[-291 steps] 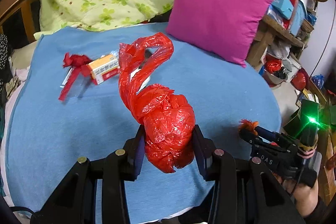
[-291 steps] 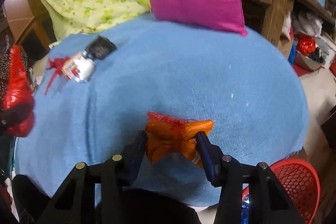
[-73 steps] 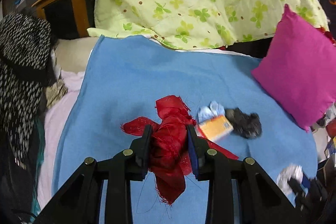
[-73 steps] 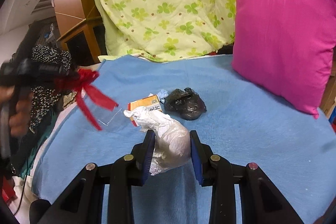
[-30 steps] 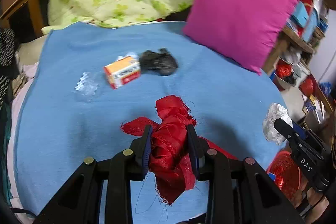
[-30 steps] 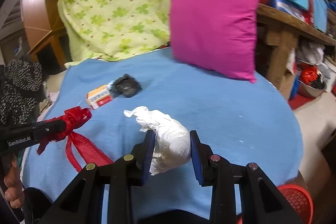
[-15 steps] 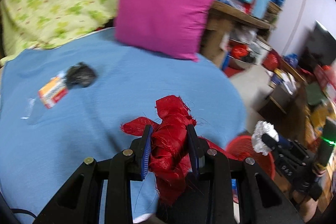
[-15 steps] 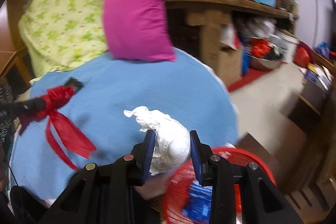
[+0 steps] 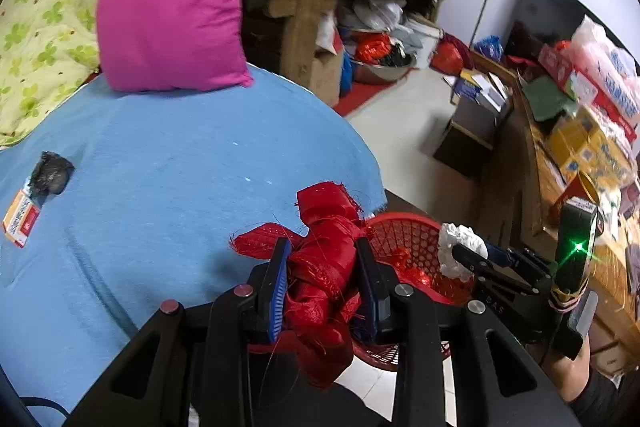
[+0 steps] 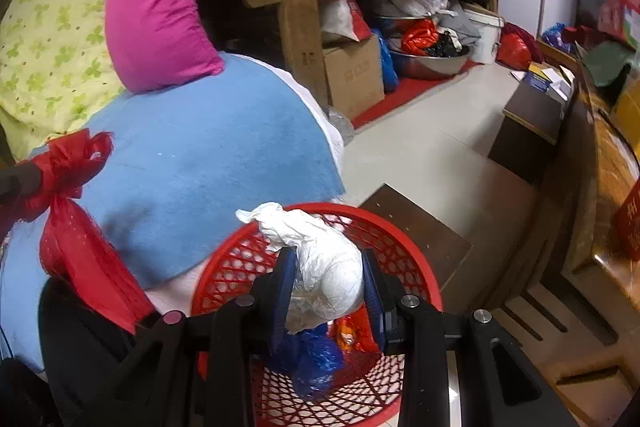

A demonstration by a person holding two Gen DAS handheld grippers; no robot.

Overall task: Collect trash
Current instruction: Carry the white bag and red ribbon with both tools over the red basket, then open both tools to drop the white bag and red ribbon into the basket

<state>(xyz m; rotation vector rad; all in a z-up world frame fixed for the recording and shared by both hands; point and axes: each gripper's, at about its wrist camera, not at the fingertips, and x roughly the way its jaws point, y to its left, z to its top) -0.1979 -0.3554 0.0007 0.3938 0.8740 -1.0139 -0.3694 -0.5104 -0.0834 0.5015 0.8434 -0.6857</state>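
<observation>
While both loads were up over the bed edge:
Right hand-held gripper [image 10: 329,294]: clamped on white crumpled plastic bag [image 10: 320,267], held directly above red mesh basket [image 10: 404,259].
Left hand-held gripper [image 9: 322,281]: clamped on red ribbon bundle [image 9: 324,259], beside the basket, over the edge of the blue bed cover [image 9: 160,163].
Basket contents: blue wrapper [image 10: 316,359], orange scraps.
Left on bed: black bag [image 9: 51,174] touching orange box [image 9: 20,217].

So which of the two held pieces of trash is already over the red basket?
The white crumpled bag in the right claw; it hangs above the basket. The red ribbon bundle in the left claw sits over the bed edge.
</observation>
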